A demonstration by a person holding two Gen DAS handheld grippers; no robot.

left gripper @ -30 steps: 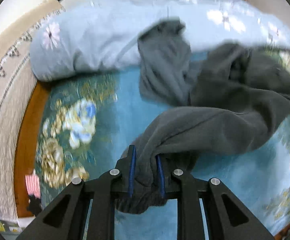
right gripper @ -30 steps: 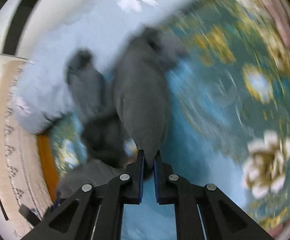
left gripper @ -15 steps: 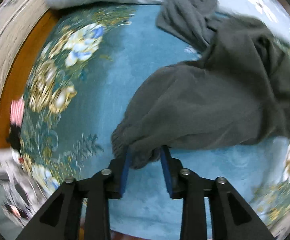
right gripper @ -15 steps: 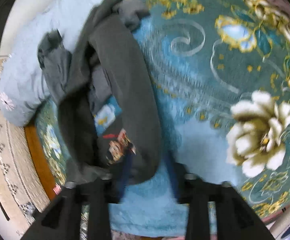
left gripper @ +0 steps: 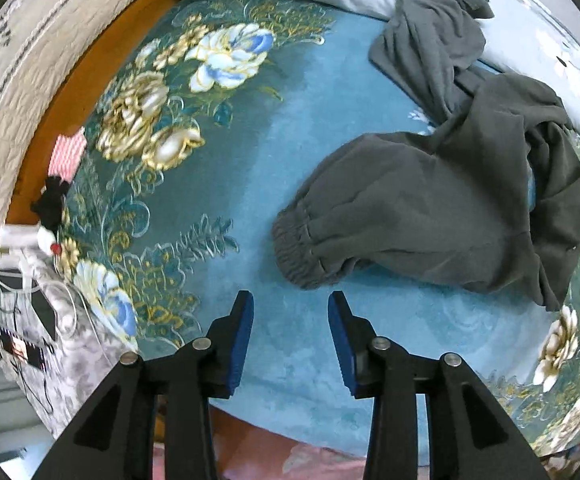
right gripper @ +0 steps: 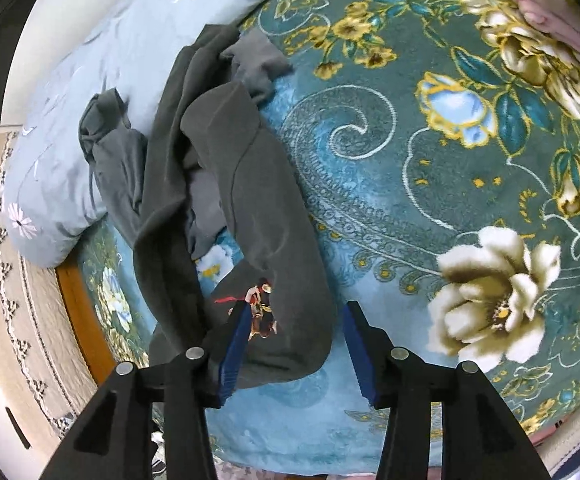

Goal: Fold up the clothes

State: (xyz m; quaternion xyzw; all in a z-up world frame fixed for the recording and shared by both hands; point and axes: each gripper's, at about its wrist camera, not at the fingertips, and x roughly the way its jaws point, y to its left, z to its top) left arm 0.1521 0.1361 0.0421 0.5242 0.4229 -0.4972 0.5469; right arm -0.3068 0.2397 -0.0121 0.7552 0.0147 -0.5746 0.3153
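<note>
The left tongs (left gripper: 290, 304) are wide open and hold nothing. Just in front of them — a little to the right — lies the stretchy cuff (left gripper: 294, 248) of the dark grey sweatpants (left gripper: 430, 208), flat on the blue flowery blanket (left gripper: 249, 160). The cuff does not touch the tongs.

The right tongs (right gripper: 296, 316) are wide open too. The grey cloth lies between the blue fingers (right gripper: 235, 340), but they are not pinching it. A small cartoon patch (right gripper: 261, 312) shows on the cloth right beside the left finger. Farther ahead of both tongs, the pants bunch up against a light blue pillow (right gripper: 101, 48).
</note>
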